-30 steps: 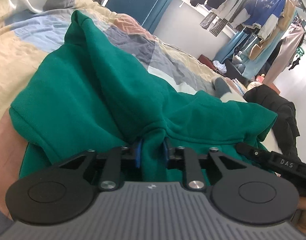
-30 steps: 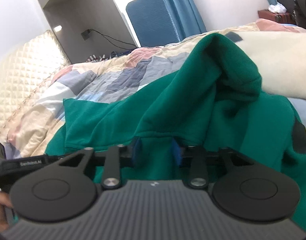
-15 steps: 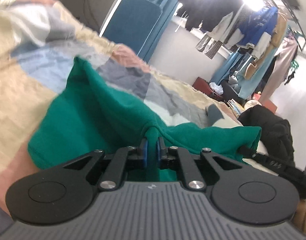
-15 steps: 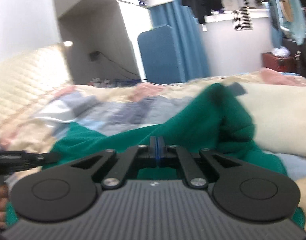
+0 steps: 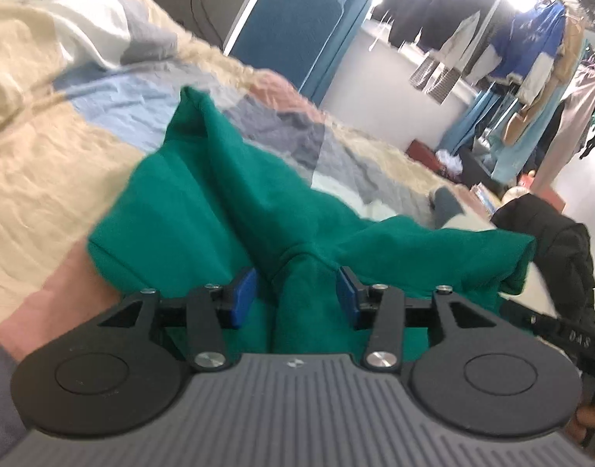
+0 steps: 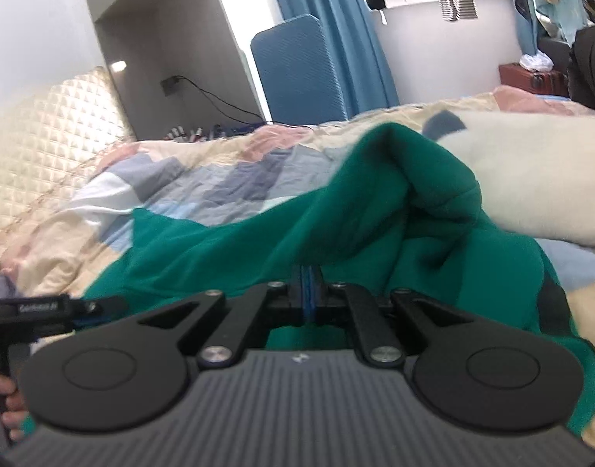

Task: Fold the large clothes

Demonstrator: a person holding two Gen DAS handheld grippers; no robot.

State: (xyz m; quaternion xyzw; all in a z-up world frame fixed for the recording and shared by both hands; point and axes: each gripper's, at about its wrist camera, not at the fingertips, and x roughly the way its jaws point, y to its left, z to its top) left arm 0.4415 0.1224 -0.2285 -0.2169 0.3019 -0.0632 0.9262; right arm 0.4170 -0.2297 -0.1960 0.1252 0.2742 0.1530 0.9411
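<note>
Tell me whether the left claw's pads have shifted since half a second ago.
Yes. The left claw has just been opening: its blue pads now stand apart on either side of the green garment's bunched fold, not pressing it.

Bed (image 5: 44, 179) carries everything, covered by a patchwork quilt (image 6: 204, 183) in cream, pink, blue and grey blocks. Green sweatshirt (image 5: 204, 210) lies bunched on the quilt, partly lifted. Cream pillow (image 6: 538, 179) sits on the quilt just beside the sweatshirt, touching its raised fold.

Left gripper (image 5: 295, 295) parted — right gripper (image 6: 307, 292) clamped
</note>
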